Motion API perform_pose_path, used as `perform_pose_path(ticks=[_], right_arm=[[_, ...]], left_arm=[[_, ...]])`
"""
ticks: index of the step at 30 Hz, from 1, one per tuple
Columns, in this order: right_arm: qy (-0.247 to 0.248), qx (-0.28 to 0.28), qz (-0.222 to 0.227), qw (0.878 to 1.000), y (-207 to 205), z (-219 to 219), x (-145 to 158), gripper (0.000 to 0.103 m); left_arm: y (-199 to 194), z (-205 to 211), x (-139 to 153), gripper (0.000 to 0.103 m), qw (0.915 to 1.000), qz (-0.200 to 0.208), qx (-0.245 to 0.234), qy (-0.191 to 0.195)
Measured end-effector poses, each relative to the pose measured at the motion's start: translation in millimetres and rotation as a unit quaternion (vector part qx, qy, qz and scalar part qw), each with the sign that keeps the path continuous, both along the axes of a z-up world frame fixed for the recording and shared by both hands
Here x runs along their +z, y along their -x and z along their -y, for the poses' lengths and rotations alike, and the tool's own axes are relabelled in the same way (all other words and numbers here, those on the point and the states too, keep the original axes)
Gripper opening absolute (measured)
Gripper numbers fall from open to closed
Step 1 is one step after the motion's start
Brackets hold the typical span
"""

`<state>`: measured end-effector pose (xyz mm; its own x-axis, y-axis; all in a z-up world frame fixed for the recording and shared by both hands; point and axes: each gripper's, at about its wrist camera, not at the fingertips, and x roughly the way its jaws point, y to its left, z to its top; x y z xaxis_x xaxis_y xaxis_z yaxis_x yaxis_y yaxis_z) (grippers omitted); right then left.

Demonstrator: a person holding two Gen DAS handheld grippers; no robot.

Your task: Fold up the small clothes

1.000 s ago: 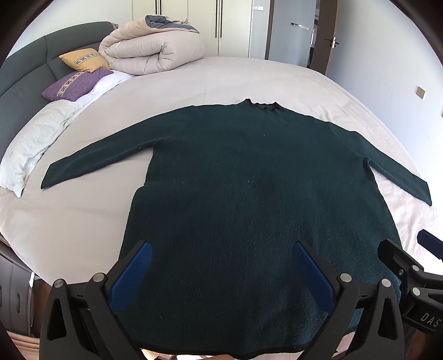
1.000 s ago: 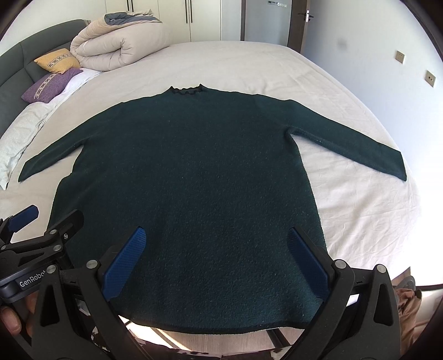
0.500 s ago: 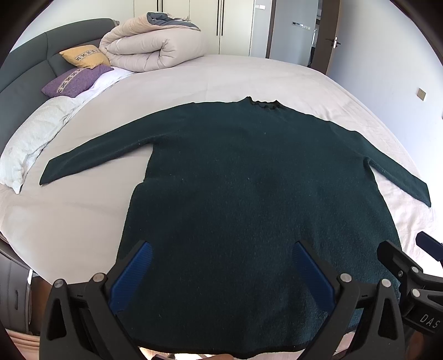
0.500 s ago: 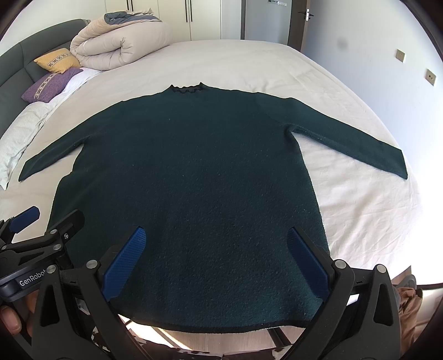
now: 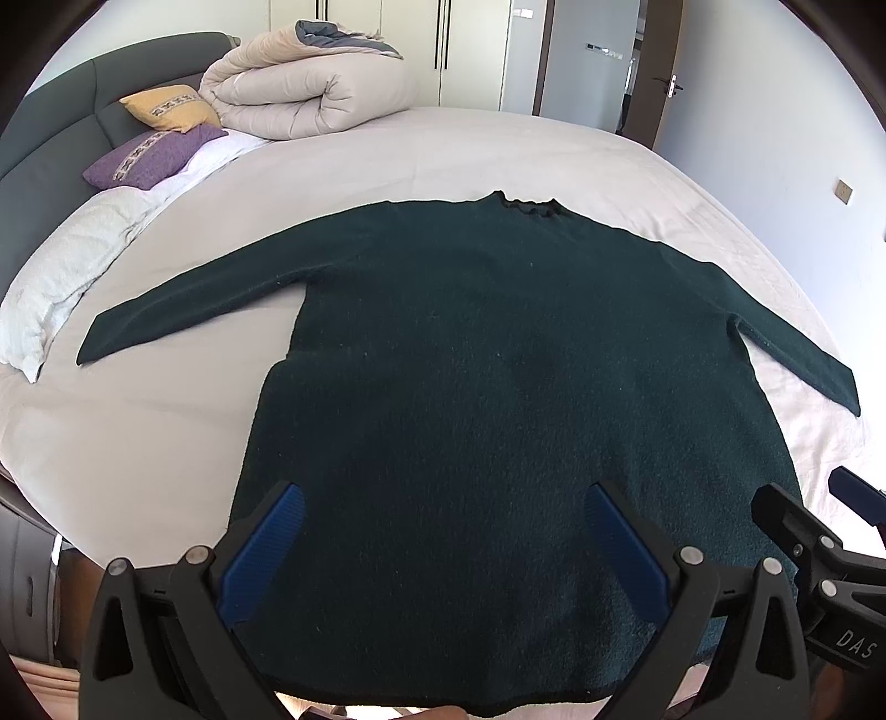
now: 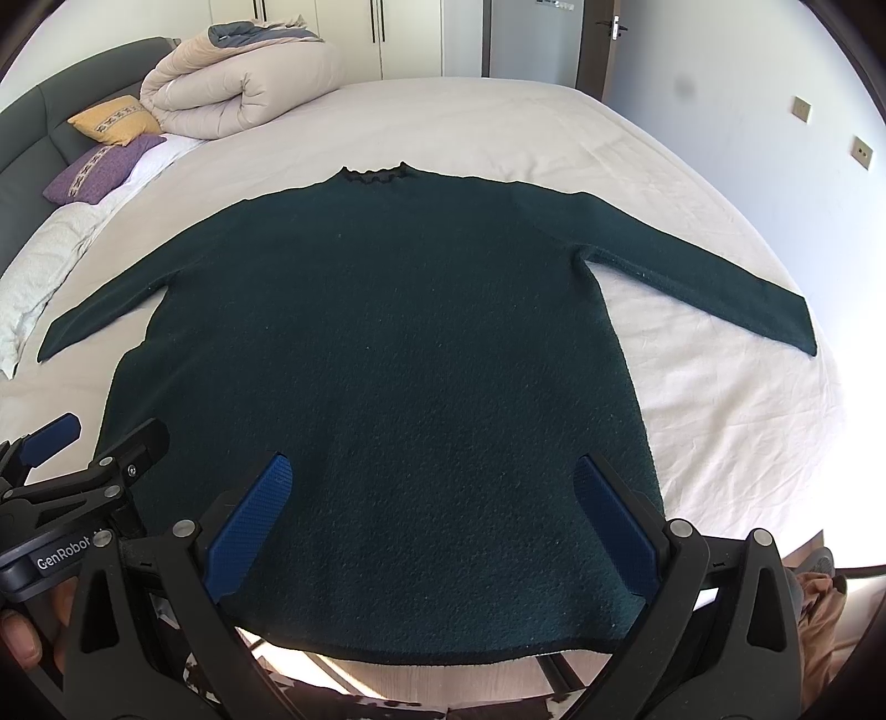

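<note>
Dark green sweater [image 5: 498,399] spread flat across center of frame on white bed [image 5: 443,149], sleeves out to both sides, collar toward top. Left gripper [image 5: 443,548] & right gripper [image 6: 437,515] at bottom over the hem, jaws wide apart, gripping nothing. Rolled duvet [image 5: 310,94] + pillows [image 5: 160,144] upper left.

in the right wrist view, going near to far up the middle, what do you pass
right gripper with open jaws → hem of the dark green sweater → sweater collar → bare stretch of the white bed sheet → wardrobe doors
</note>
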<state>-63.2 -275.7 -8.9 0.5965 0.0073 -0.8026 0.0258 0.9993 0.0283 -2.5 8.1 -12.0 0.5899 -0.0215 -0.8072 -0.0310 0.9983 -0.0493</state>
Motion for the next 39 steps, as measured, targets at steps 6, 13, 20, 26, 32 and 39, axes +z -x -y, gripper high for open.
perform_pose_path(ticks=[6,13,20,26,32,39], right_arm=[[0.000,0.000,0.000,1.000,0.0,0.0,0.0,0.103],[0.001,0.002,-0.001,1.000,1.0,-1.8,-1.9,0.103],[0.003,0.004,-0.004,1.000,2.6,-4.6,-3.8,0.103],[0.005,0.007,-0.007,1.000,-0.9,-5.2,-4.5,0.103],[-0.019,0.008,-0.006,1.000,-3.7,-0.9,-4.5,0.103],[-0.112,0.022,0.014,0.993,-0.2,7.6,2.9,0.103]], left_arm=[[0.2,-0.4,-0.8,0.103,1.0000,-0.002,0.002,0.002],[0.0,-0.8,-1.1,0.103,1.0000,-0.002,0.003,0.006],[-1.3,-4.6,-0.2,0.103,0.9999,-0.002,0.007,0.010],[-1.7,-11.3,0.7,0.103,0.9997,0.005,0.009,0.023],[-11.1,-51.4,5.7,0.103,0.9956,0.012,0.032,0.088],[-23.8,-146.4,14.6,0.103,0.9726,0.080,0.096,0.196]])
